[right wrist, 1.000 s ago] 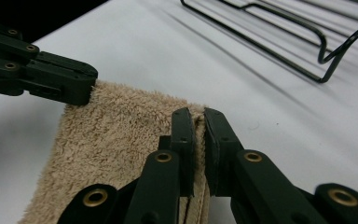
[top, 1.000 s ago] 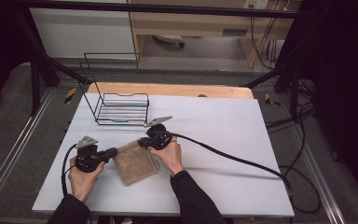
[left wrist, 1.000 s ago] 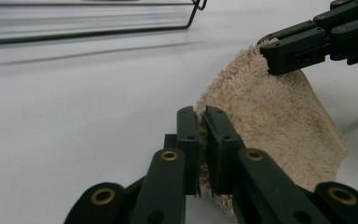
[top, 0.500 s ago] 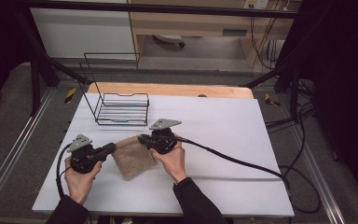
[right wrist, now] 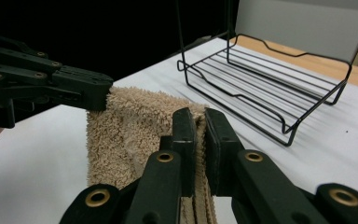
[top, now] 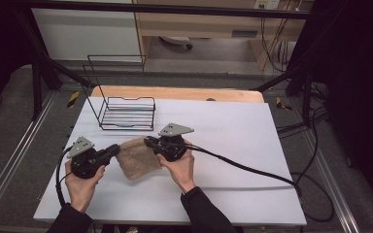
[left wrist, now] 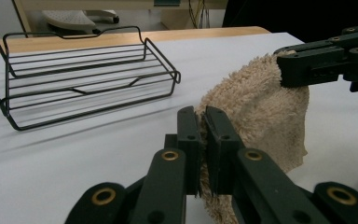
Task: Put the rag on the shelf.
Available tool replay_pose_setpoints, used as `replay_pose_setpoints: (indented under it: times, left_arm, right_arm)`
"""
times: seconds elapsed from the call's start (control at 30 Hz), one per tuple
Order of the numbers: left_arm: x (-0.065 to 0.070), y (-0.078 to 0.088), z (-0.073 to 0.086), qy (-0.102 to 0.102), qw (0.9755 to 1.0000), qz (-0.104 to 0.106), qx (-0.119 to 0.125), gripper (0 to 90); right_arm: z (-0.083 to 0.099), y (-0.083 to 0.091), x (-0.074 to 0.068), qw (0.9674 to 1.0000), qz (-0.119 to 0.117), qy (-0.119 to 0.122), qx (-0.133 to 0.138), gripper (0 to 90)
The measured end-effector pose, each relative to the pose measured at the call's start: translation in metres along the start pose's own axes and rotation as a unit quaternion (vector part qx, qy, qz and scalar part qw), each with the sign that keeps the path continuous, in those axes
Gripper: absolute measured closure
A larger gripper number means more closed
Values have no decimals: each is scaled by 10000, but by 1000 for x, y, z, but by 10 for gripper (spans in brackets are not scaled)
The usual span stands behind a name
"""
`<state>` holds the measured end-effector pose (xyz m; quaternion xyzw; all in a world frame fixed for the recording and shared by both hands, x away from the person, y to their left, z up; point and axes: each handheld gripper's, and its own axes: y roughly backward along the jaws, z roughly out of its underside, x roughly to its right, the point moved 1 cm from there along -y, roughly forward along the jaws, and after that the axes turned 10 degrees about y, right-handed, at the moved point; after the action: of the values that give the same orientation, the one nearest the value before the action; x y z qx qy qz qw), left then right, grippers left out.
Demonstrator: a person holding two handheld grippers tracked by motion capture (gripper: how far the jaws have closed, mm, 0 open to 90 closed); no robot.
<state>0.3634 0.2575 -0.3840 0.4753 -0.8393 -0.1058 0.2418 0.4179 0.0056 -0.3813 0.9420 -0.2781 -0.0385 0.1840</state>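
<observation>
**Beige towel held between two hand-held grippers near the wire rack**

The left hand-held gripper (top: 110, 152) lies nearly level, its jaws pointing toward the right one, and is clamped on one upper corner of the beige terry towel (top: 137, 158). The right hand-held gripper (top: 149, 142) points back toward it, jaws pressed together on the opposite upper corner. Both hands grasp the gripper bodies from below, forearms coming in from the near edge of the table (top: 233, 126). The towel hangs just in front of the black wire rack (top: 126, 114), on its near side, its top edge stretched between the two grippers and running roughly parallel to the rack's front rail, the rest drooping toward the table.
</observation>
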Motion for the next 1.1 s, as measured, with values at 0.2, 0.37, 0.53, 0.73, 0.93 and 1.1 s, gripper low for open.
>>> replay_pose_setpoints:
  times: [0.2, 0.37, 0.53, 0.73, 0.93, 1.1]
  left_arm:
    - [4, 3, -10, -68, 9999, 28, 137, 848]
    - [6, 6, -16, -120, 9996, 41, 234, 849]
    - [7, 7, -21, -167, 9994, 58, 286, 849]
    - [9, 8, -32, -236, 9990, 54, 383, 849]
    - [8, 9, -40, -227, 9986, 54, 469, 850]
    - [7, 11, -50, -258, 9980, 57, 569, 850]
  right_arm:
    - [-6, 5, 0, 9997, 116, -38, 212, 839]
    - [-10, 9, 0, 9990, 140, -100, 408, 839]
    - [-13, 12, 0, 9982, 188, -131, 546, 839]
    - [-20, 16, 2, 9973, 246, -139, 673, 839]
    - [-30, 18, 1, 9965, 310, -79, 777, 839]
    - [-37, 18, 0, 9956, 362, -85, 859, 839]
